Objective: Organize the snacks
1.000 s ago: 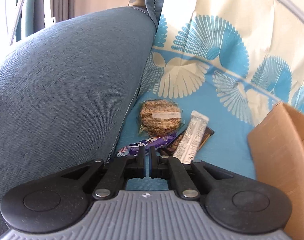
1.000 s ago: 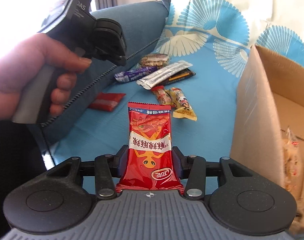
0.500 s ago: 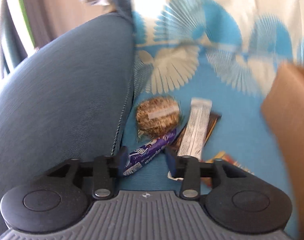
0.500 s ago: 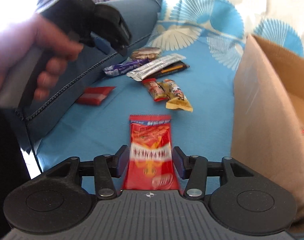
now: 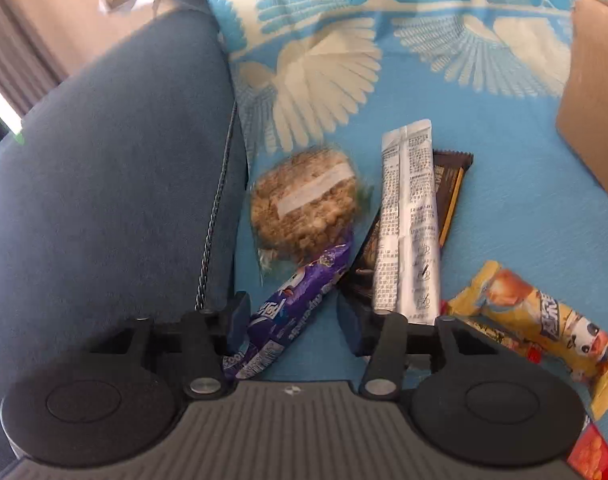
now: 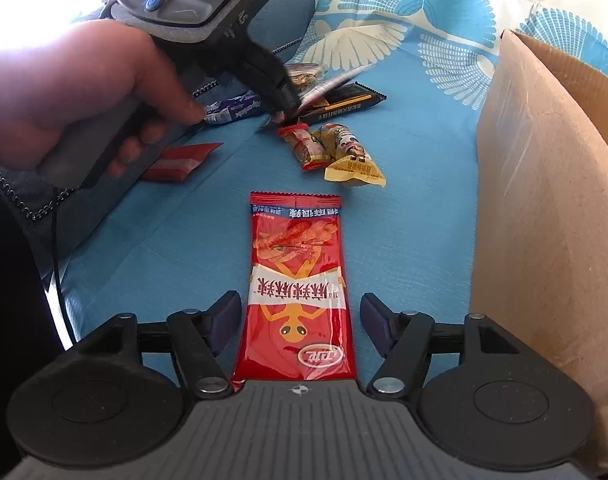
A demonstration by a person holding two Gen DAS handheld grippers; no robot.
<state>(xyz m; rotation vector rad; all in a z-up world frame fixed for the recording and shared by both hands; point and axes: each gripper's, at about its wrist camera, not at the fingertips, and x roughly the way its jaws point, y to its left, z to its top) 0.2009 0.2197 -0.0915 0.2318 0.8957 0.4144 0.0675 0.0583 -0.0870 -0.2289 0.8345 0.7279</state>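
Note:
A purple snack bar (image 5: 299, 292) lies on the blue patterned cloth (image 5: 504, 208), its near end between the fingers of my left gripper (image 5: 293, 312). Those jaws are closing; the left pad brushes the wrapper, the right pad stands clear of it. In the right wrist view a red snack packet (image 6: 297, 272) lies flat on the cloth between the fingers of my right gripper (image 6: 299, 306). Its jaws are opening and neither pad touches the packet. A hand (image 6: 63, 100) holds the left gripper over the far pile.
A round oat cake (image 5: 304, 204), a silver stick pack (image 5: 408, 220), a dark brown bar (image 5: 448, 192) and a yellow snack (image 5: 544, 320) lie close together. A small red packet (image 6: 179, 160) lies near the blue armrest (image 5: 103, 200). An open cardboard box (image 6: 544, 200) stands at right.
My left gripper opened from shut, rolled and came down over the purple bar. My right gripper sank, laid the red packet on the cloth and widened its jaws off it.

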